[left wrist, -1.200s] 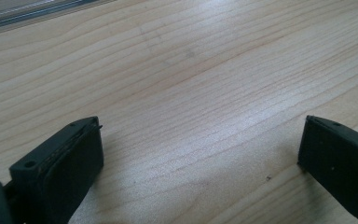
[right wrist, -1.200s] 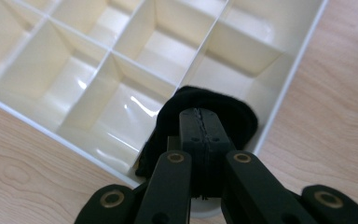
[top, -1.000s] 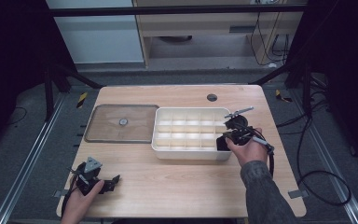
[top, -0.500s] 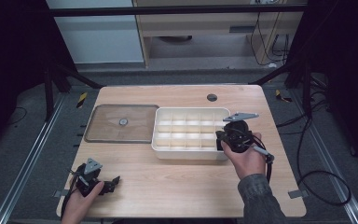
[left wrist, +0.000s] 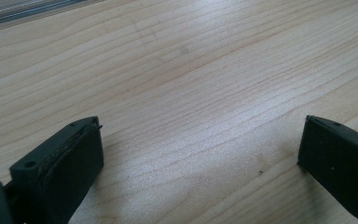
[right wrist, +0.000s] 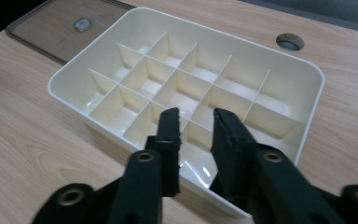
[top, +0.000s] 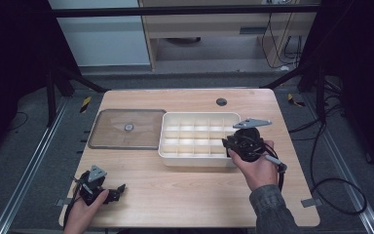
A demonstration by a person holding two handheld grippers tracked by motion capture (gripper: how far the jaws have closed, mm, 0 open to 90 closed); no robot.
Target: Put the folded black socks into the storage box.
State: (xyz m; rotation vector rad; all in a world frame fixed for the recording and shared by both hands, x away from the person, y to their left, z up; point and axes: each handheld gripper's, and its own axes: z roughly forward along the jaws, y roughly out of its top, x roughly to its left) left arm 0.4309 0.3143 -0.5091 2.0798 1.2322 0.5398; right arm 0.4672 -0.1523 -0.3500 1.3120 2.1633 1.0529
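So the right gripper (top: 230, 144) has slid a bit left and nearer over the last second. It was sitting at the tray's right edge, and now it hangs over the near-right corner of the white divided tray (top: 168, 146). In the right gripper view its jaws are only a narrow gap apart, with nothing between them, tips pointing down at the near row of compartments (right wrist: 193, 135). Every cell visible looks empty. Best guess is that the person is lining up to grab the near wall or a divider, so the tray is probably about to get handled, but no grip has been made.

The left gripper (top: 119, 189) hasn't budged. It's parked at the near-left corner of the table (top: 185, 195), jaws wide apart over bare wood, well away from everything.

As for room, the tray sits mid-table, right of centre. The clear lid (top: 126, 128) lies flat just beside its left wall, close enough that sliding the tray left would bump it. There's plenty of open wood on the near side. The right has a narrower strip before the table edge. The cable hole (top: 221, 102) is just beyond the far rim.
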